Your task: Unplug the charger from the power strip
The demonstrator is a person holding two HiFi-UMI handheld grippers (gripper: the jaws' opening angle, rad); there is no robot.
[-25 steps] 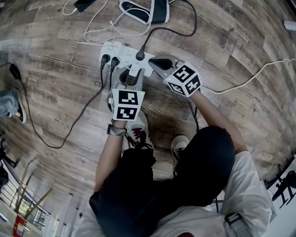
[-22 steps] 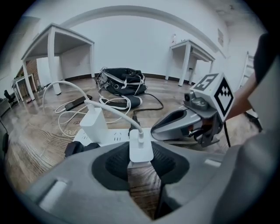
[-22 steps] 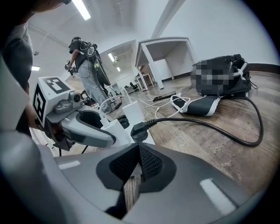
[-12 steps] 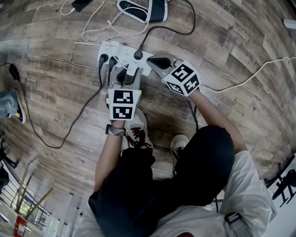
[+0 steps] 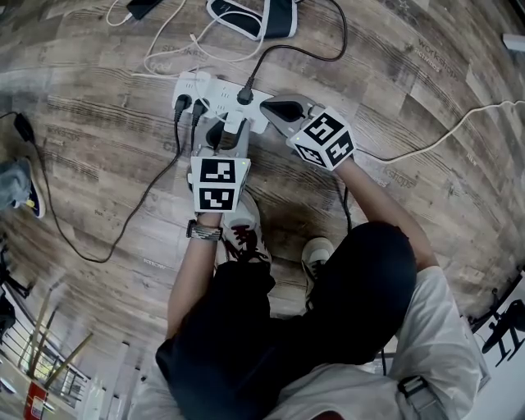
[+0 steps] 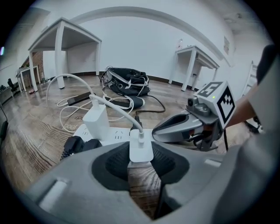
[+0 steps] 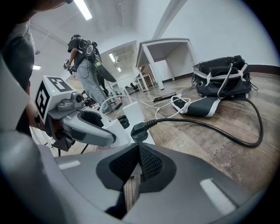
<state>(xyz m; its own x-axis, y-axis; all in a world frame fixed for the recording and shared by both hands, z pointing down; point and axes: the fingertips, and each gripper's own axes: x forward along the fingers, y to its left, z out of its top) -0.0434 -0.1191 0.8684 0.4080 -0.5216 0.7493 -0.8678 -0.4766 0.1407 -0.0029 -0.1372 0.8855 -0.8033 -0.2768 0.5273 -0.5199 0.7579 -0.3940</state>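
A white power strip [image 5: 197,86] lies on the wooden floor with black plugs [image 5: 190,105] and a tall white adapter [image 6: 97,120] in it. My left gripper [image 5: 227,133] is shut on the small white charger [image 6: 141,150], its pads pressing both sides, at the strip's near edge. The charger's white cable [image 6: 114,106] arcs away over the strip. I cannot tell whether its prongs sit in a socket. My right gripper [image 5: 273,107] is shut with nothing in it, its tip resting at the strip's right end, just short of a black plug [image 7: 137,130].
A black bag [image 5: 261,16] and loose white cables [image 5: 176,51] lie beyond the strip. A black cord [image 5: 139,209] runs off left, a white cord [image 5: 447,135] off right. The person's shoes [image 5: 243,233] stand just behind the grippers. Another person [image 7: 85,65] stands far off.
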